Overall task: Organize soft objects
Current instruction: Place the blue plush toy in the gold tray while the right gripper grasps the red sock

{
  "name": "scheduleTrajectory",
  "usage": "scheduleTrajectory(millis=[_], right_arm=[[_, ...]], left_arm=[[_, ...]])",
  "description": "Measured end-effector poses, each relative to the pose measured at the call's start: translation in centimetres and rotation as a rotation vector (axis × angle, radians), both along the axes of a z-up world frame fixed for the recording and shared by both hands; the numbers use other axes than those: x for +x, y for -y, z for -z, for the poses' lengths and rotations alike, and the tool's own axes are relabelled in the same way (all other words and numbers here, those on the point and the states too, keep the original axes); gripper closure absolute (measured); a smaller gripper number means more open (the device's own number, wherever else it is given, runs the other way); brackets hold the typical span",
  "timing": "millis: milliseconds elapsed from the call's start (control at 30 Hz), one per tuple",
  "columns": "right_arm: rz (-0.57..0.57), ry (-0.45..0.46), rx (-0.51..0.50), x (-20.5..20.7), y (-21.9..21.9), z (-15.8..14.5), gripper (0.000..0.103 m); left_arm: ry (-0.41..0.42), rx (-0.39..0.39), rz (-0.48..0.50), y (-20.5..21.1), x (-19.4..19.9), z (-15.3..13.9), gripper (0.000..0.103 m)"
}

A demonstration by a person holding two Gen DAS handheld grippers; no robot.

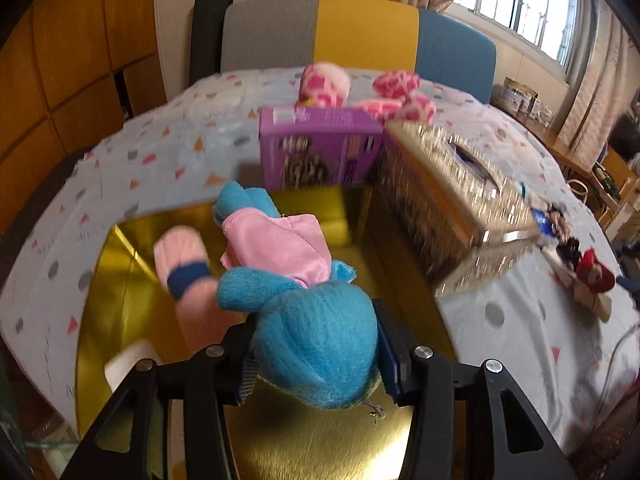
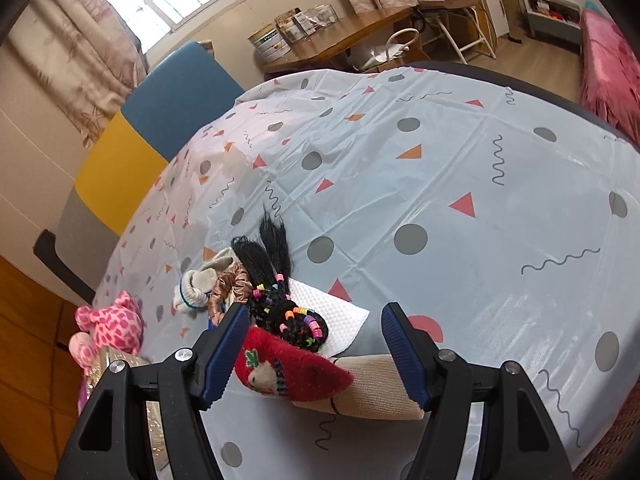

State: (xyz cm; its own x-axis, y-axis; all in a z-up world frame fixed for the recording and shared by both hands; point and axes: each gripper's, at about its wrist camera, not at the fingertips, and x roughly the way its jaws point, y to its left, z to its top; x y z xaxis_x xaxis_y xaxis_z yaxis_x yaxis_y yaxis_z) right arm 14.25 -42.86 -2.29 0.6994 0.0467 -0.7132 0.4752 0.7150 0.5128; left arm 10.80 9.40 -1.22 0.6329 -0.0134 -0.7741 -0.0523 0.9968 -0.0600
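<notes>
Over gold box [image 1: 120, 280], left hand-held gripper [image 1: 316, 354] clamps blue plush [image 1: 312, 340].

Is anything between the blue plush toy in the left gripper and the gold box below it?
Nothing visible blocks it. The left gripper is shut on the blue plush toy, which hangs over the open gold box. The glittery tissue box stands beside the opening, not over it.

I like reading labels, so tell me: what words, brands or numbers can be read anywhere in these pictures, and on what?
Purple box: print and pictures on its face, too blurred to read.
Boxes on the wooden side table: labels, too small to read.
Sparkly tissue box: no text visible.
Patterned tablecloth: only shapes and squiggles, no words.
Nothing legible anywhere.
</notes>
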Motion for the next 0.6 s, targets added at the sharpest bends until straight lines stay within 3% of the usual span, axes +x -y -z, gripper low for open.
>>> scheduleTrajectory(millis=[100,200,433,500,567,600], right_arm=[[-0.047,0.004,-0.004,0.6,-0.7,0.0,0.033],[-0.130,-0.017,-0.076,1.6,-2.4,-0.2,0.033],[-0.332,-0.207,-0.487,3.7,-8.7,1.3,0.033],[-0.363,-0.268,-0.536,3.9,-9.4,2.5,0.033],[-0.383,-0.280,-0.543,3.9,-9.5,2.8,0.044],[-0.397,-0.270,-0.543,3.9,-9.7,2.8,0.058]], left_arm=[[-0.027,-0.005,0.001,-0.4,-0.9,1.4,0.053],[-0.039,-0.026,0.001,-0.9,-1.6,2.2,0.053],[-0.021,-0.067,0.021,-1.4,-2.3,2.3,0.051],[-0.020,-0.074,0.023,-1.6,-2.3,2.3,0.051],[-0.014,-0.079,0.025,-1.6,-2.3,2.2,0.050],[-0.008,-0.082,0.026,-1.7,-2.3,2.1,0.050]])
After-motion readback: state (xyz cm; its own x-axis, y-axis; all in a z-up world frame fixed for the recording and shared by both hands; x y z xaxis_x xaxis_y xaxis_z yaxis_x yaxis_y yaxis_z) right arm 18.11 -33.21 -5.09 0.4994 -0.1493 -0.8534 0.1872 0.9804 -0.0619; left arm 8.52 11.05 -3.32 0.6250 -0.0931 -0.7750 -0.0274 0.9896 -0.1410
